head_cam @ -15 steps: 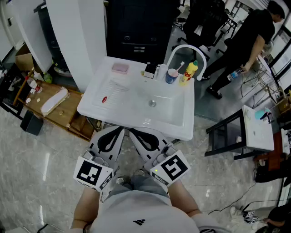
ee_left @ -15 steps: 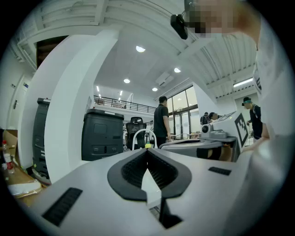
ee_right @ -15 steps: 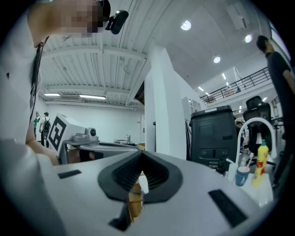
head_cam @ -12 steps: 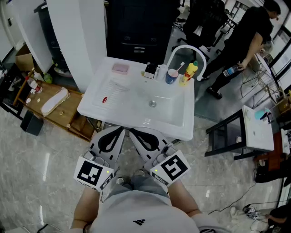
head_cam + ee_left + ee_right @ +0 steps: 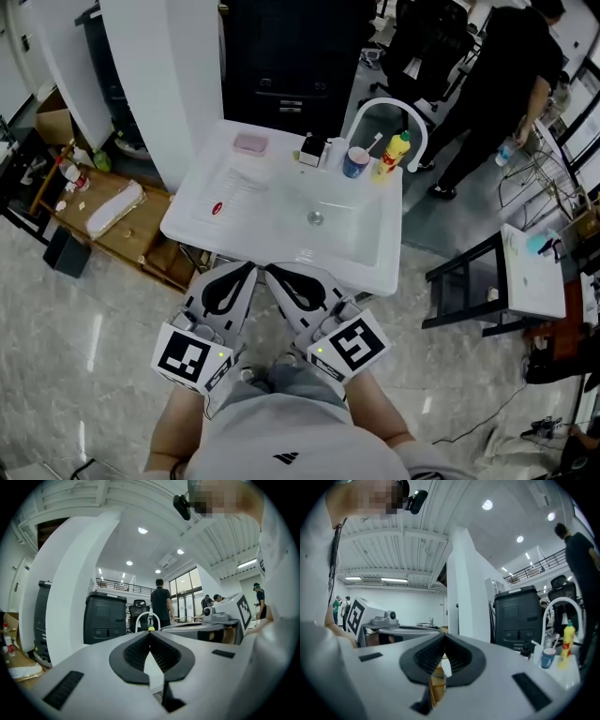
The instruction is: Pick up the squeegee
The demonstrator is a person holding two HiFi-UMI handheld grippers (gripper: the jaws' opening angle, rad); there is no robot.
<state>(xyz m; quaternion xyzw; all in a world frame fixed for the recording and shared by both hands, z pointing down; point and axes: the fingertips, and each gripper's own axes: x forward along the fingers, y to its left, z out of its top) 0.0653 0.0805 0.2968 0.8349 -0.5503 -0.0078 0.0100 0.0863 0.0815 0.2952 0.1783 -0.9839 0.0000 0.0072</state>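
A white sink [image 5: 309,264] stands in front of me in the head view. On its left deck lies a pale flat item [image 5: 242,178] with a small red piece [image 5: 217,207] beside it; it is too small to tell whether this is the squeegee. My left gripper [image 5: 251,268] and right gripper [image 5: 270,271] are held level side by side just short of the sink's near rim, tips close together. Both are shut and hold nothing. The left gripper [image 5: 150,633] shows meeting pads in its own view, as does the right gripper [image 5: 443,635].
At the sink's back stand a pink soap [image 5: 249,143], a black item [image 5: 311,147], a blue cup [image 5: 354,159], a yellow bottle [image 5: 394,152] and a white arched faucet [image 5: 380,105]. A wooden shelf [image 5: 122,225] is left. A dark frame table [image 5: 469,281] is right. A person [image 5: 506,84] stands behind.
The person in black behind the sink has shifted and the head view has tilted slightly. Both grippers stay where they were, shut.
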